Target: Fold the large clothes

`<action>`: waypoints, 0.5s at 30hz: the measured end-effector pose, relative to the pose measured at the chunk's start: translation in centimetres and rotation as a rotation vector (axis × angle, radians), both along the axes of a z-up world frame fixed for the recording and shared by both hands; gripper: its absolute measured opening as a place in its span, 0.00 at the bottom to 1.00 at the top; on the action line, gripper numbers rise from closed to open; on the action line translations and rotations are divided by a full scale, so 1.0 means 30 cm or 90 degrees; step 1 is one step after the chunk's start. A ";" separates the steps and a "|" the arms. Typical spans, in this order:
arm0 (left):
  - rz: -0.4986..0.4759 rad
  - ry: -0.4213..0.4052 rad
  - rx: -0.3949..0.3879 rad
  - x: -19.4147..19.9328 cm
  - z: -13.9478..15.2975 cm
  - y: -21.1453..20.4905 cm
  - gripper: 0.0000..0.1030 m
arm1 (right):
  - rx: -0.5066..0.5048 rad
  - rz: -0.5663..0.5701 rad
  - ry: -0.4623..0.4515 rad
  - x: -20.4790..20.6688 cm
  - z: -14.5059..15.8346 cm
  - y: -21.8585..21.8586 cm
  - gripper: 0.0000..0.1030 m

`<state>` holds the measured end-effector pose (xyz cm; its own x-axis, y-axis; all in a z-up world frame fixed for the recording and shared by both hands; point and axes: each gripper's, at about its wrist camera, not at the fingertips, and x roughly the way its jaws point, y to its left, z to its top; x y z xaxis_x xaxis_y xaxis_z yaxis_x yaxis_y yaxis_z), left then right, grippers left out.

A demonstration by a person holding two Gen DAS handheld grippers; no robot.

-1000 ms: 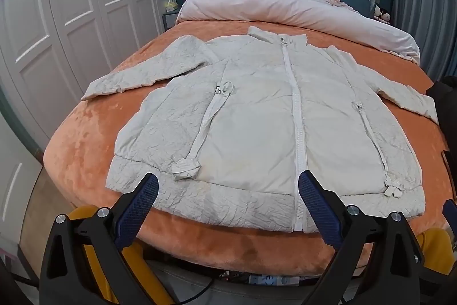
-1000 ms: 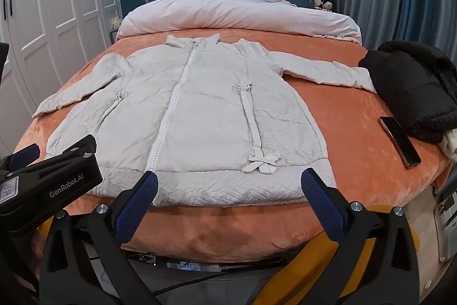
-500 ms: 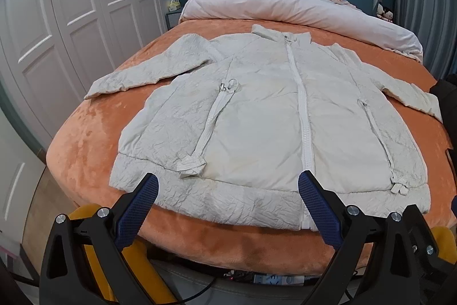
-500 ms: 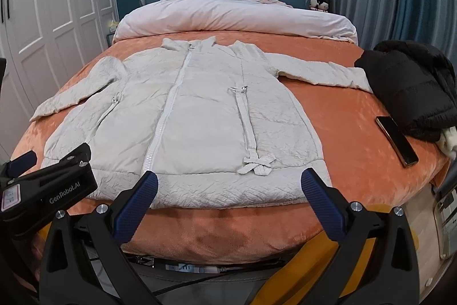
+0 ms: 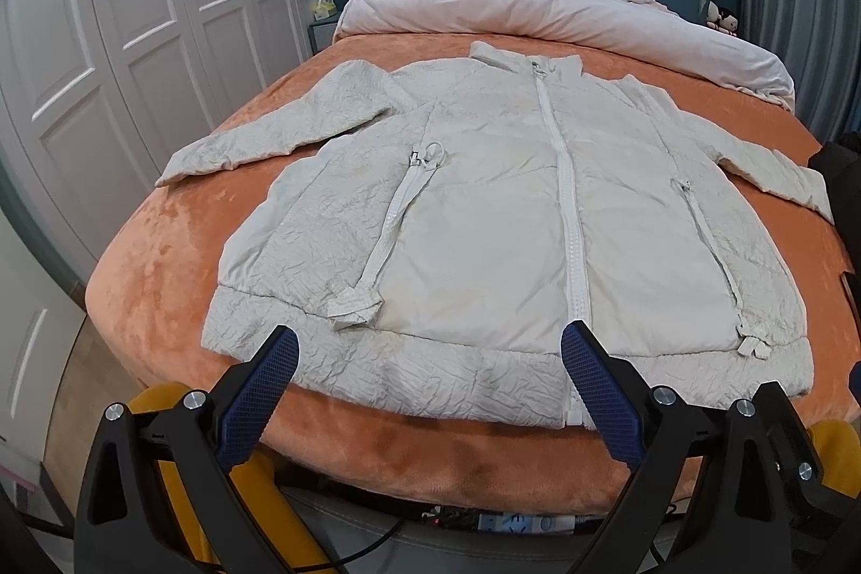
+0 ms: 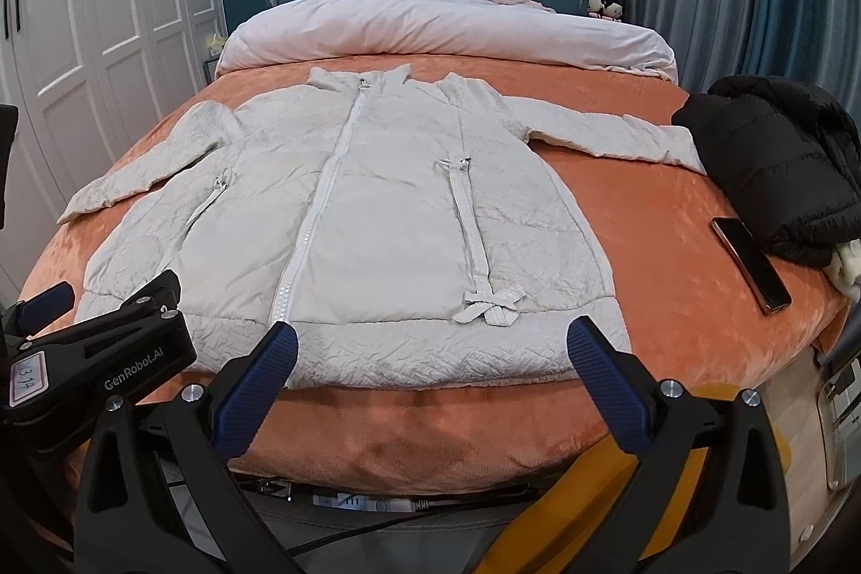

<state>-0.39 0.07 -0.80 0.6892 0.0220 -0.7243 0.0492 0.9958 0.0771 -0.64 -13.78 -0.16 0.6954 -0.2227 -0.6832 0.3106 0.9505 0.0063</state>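
Observation:
A large cream zip-up jacket (image 5: 500, 219) (image 6: 371, 219) lies flat and face up on the orange bedspread (image 5: 161, 262) (image 6: 667, 262), collar far, hem near, both sleeves spread sideways. My left gripper (image 5: 428, 348) is open, hovering just short of the hem, left of the central zipper. My right gripper (image 6: 430, 342) is open too, over the hem to the right of the zipper. Neither touches the cloth. The left gripper's black body (image 6: 97, 359) shows at the lower left of the right wrist view.
A black puffer jacket (image 6: 780, 165) and a phone (image 6: 750, 262) lie on the bed's right side. A rolled pink duvet (image 6: 446, 30) sits by the blue headboard. White wardrobes (image 5: 140, 14) line the left wall. Cables and a power strip (image 6: 366, 501) lie under the bed's foot.
Both grippers have moved forward and slightly up toward the jacket's hem, so the jacket looks nearer and larger. Both stay open.

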 end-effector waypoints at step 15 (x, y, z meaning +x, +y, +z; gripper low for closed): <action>0.000 0.000 0.000 0.000 -0.002 0.000 0.92 | 0.001 -0.001 0.000 -0.002 -0.006 -0.002 0.95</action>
